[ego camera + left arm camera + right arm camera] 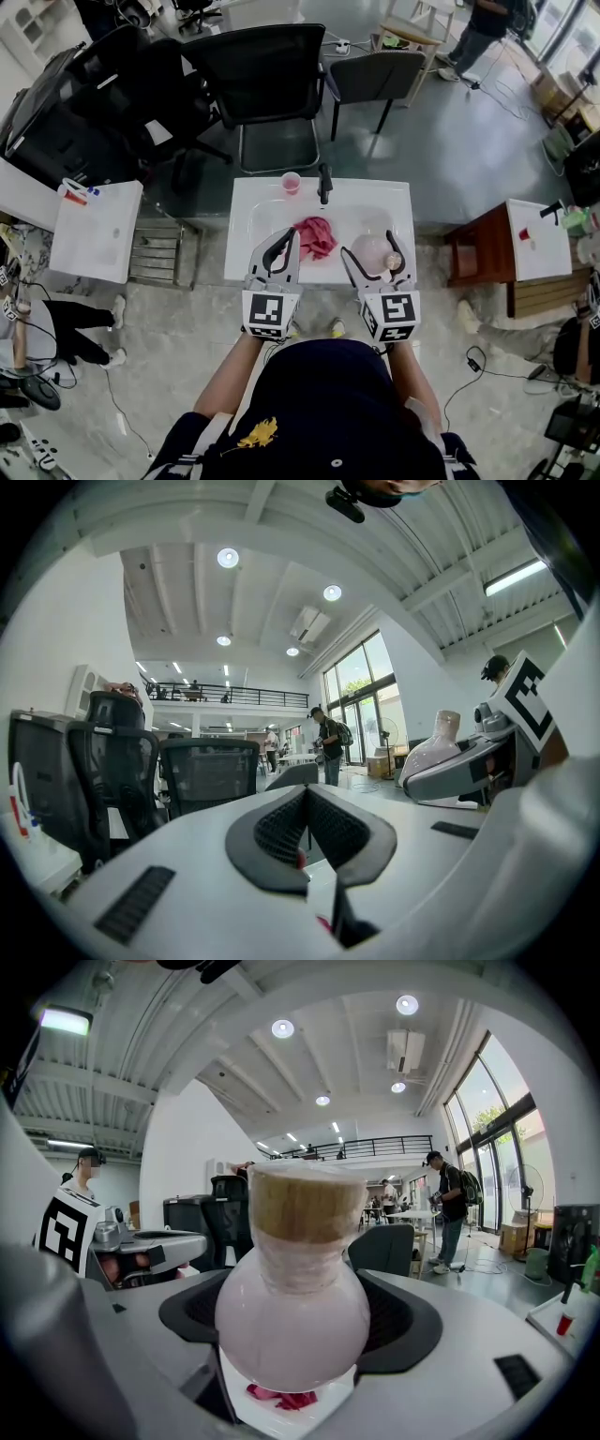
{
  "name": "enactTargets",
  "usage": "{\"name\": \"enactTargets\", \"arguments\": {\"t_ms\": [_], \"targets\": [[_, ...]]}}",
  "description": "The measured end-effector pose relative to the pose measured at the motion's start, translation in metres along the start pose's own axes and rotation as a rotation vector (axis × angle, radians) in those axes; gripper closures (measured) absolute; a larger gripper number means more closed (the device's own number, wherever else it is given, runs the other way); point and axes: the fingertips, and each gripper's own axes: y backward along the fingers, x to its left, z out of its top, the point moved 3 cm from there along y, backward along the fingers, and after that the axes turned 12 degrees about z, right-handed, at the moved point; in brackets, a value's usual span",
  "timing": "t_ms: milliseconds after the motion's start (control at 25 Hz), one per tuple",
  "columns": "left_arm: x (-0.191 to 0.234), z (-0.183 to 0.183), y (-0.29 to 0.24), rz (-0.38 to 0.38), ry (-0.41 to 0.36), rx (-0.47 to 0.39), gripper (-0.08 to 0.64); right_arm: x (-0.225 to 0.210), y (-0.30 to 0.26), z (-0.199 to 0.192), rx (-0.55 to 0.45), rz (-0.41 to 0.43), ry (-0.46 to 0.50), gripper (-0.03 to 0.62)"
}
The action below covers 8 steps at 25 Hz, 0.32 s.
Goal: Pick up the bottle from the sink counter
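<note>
A pale pink round-bellied bottle (376,253) with a tan cork-like top (306,1202) sits between the jaws of my right gripper (369,247), which is shut on its belly (292,1309). It hangs over the right half of the white sink (398,197), and a red cloth (279,1397) shows underneath it. My left gripper (285,236) is over the sink's left half with its jaws (307,797) closed together on nothing. In the left gripper view the bottle (433,750) appears at the right, held in the other gripper.
A red cloth (316,234) lies in the basin. A black faucet (324,182) and a small pink cup (291,182) stand at the back rim. Black office chairs (267,75) stand behind the sink, with a white table (98,230) at left and a brown stand (483,248) at right.
</note>
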Motion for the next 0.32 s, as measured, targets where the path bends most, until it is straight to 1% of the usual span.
{"name": "enactTargets", "arguments": {"t_ms": [320], "targets": [[0.0088, 0.0017, 0.0003, 0.000, -0.001, -0.009, 0.545, 0.0044, -0.0035, 0.0048, -0.013, -0.002, 0.004, 0.167]]}}
